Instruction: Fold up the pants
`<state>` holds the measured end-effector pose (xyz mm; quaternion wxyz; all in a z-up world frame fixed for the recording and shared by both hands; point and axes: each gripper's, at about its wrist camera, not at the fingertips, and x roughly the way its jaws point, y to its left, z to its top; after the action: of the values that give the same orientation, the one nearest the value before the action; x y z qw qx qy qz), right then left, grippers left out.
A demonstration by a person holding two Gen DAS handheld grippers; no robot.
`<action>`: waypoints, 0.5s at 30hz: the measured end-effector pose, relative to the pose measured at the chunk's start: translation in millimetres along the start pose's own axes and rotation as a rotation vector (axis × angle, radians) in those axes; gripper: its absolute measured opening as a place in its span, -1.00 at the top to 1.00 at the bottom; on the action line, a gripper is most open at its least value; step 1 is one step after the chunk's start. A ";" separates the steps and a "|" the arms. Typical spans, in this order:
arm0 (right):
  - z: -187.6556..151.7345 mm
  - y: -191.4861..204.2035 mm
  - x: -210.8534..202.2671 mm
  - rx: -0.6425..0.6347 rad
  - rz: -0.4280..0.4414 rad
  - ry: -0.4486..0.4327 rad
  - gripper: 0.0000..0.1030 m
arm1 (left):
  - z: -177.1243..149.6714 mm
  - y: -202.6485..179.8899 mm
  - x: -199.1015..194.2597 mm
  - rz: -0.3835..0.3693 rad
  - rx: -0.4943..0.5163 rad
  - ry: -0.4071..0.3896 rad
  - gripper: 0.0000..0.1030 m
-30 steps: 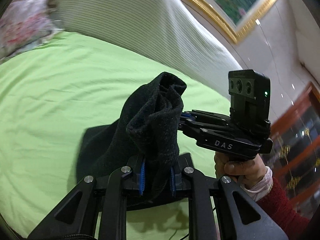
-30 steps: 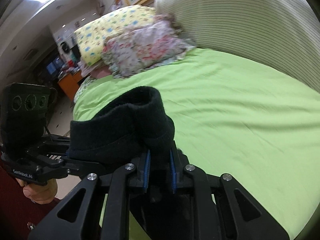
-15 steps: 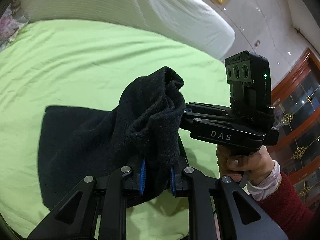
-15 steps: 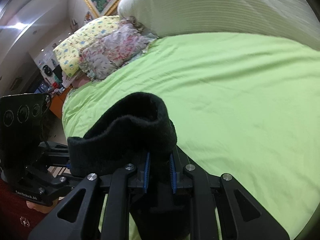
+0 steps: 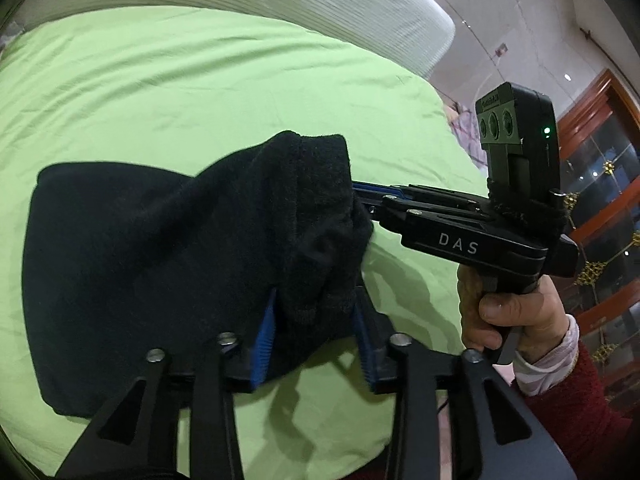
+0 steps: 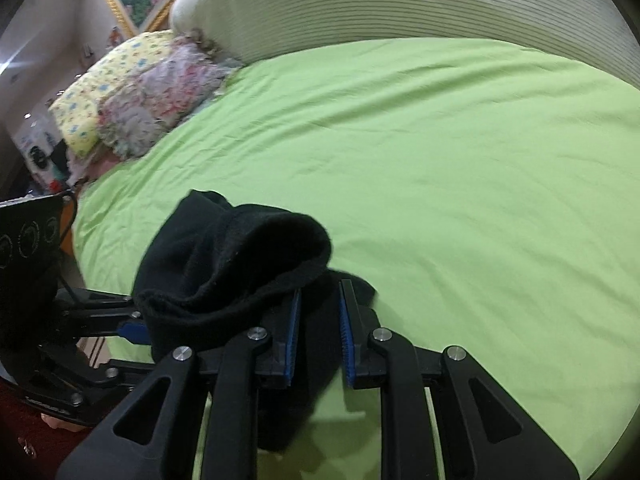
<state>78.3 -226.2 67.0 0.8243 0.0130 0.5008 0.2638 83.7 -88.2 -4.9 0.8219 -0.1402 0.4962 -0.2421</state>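
- Watching my left gripper (image 5: 314, 344) first: its jaws are opening, and the blue pads (image 5: 264, 344) now stand apart from the bunched edge of the black pants (image 5: 160, 264) between them, so the cloth looks loose there, not pinched.
- My right gripper (image 6: 318, 334) has its jaws drawn close and pinching a fold of the same pants (image 6: 236, 264); its far end reaches the cloth from the right in the left view (image 5: 360, 194).
- The pants sit near the front edge of the green bedsheet (image 5: 200, 92), most of the fabric lying flat to the left, with the lifted hem humped up between the two tools.
- Risk one, as I judge it: one side lets go while the other holds, so the hem could drop unevenly and the fold land skewed.
- Risk two: the fuzzy knit may cling to the ribbed pads and drag along if I pull the left tool back, undoing the layer.
- Risk three: the hump may not flatten by itself and could spring open once the right side releases.
- Risk four: the tools are very close together; a careless withdrawal could knock them together, or the person's hand (image 5: 492, 316) could nudge the cloth.
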 end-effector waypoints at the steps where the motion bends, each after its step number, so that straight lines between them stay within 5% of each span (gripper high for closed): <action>1: -2.4 -2.6 -3.4 0.023 -0.014 0.002 0.59 | 0.7 0.6 -1.2 -0.014 0.000 0.006 0.08; 5: -8.9 -5.6 -15.3 0.078 -0.057 -0.014 0.10 | -0.9 -3.3 -9.8 -0.018 0.023 0.001 -0.06; 15: -14.3 12.8 -35.3 0.127 -0.124 -0.069 -0.10 | -16.6 35.1 -46.2 0.039 -0.053 -0.044 -0.19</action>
<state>48.3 -234.5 92.4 0.8534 0.0434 0.4875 0.1795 60.1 -33.6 5.4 0.8332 -0.1574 0.4868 -0.2097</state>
